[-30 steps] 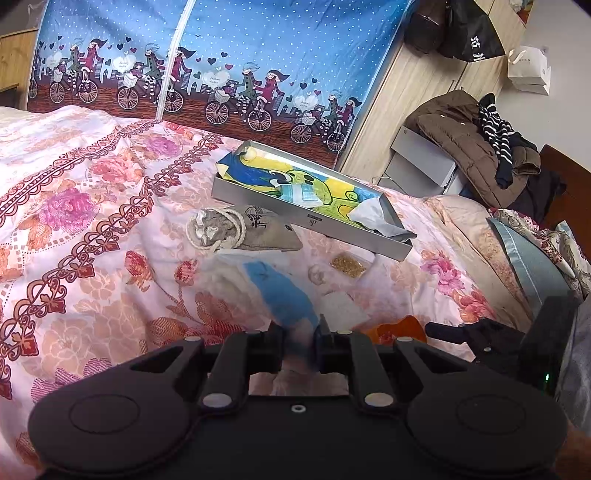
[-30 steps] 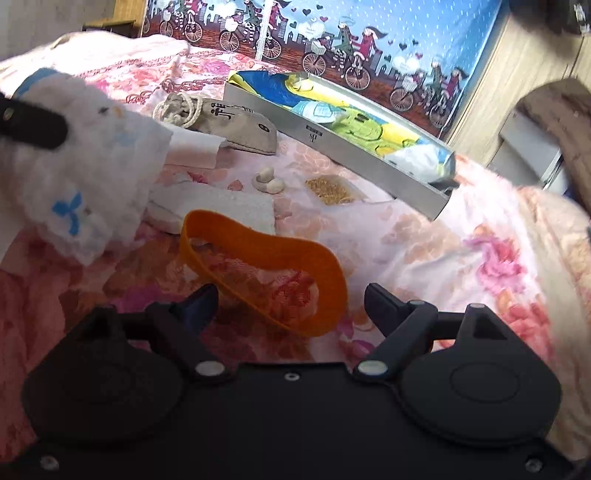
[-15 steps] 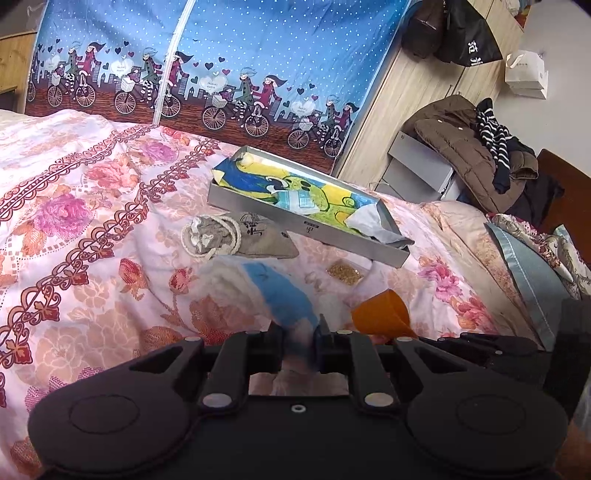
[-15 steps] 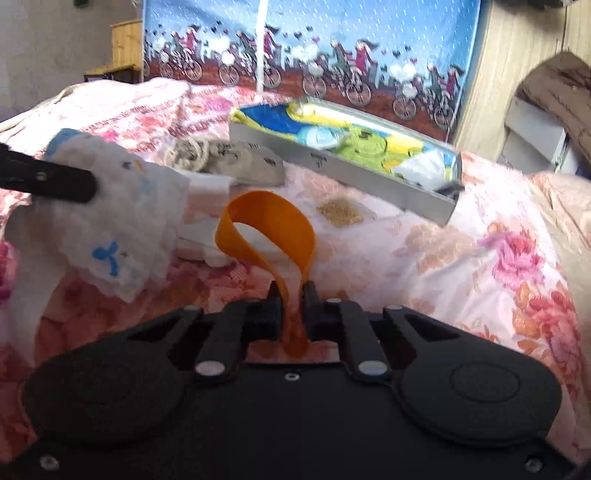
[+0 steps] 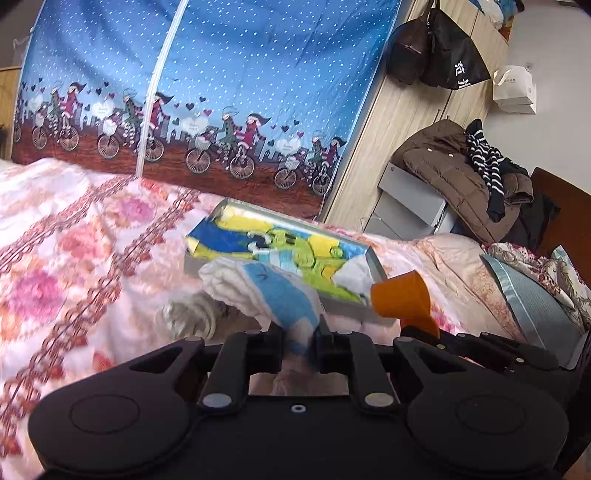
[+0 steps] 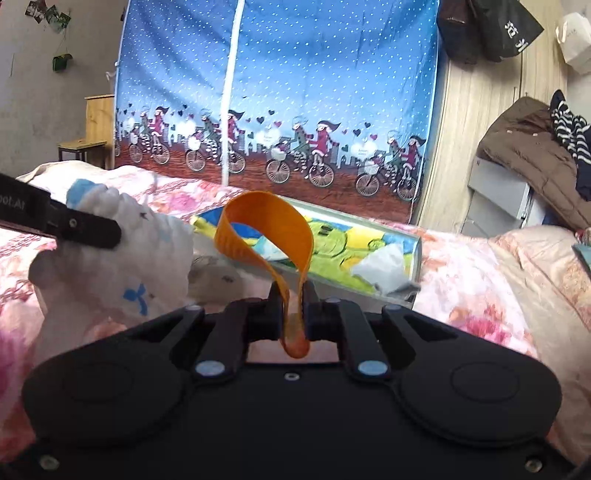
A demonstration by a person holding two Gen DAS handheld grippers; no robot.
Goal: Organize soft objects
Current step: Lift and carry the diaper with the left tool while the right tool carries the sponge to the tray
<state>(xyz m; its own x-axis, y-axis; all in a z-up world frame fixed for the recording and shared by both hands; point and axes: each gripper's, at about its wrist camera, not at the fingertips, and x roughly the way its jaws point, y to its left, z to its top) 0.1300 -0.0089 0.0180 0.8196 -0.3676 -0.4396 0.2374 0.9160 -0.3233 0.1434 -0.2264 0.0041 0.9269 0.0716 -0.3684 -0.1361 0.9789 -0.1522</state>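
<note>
Bed with pink floral quilt [image 6: 461, 273], grey shallow metal tray [image 6: 416, 254] on it. Left hand-held gripper [image 5: 298, 341] pinches white-and-blue soft cloth [image 5: 266, 291]; right hand-held gripper [image 6: 291, 299] pinches orange rubber loop band [image 6: 266, 229], both lifted before tray.

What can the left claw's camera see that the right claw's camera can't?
Only the left view shows the white paper bag by the wardrobe and the blue-grey pillow. Only the right view shows the small wooden table and the photos on the wall. Both show the orange band pinched in the right claw, the white and blue sock in the left claw, the metal tray and the bicycle curtain.
</note>
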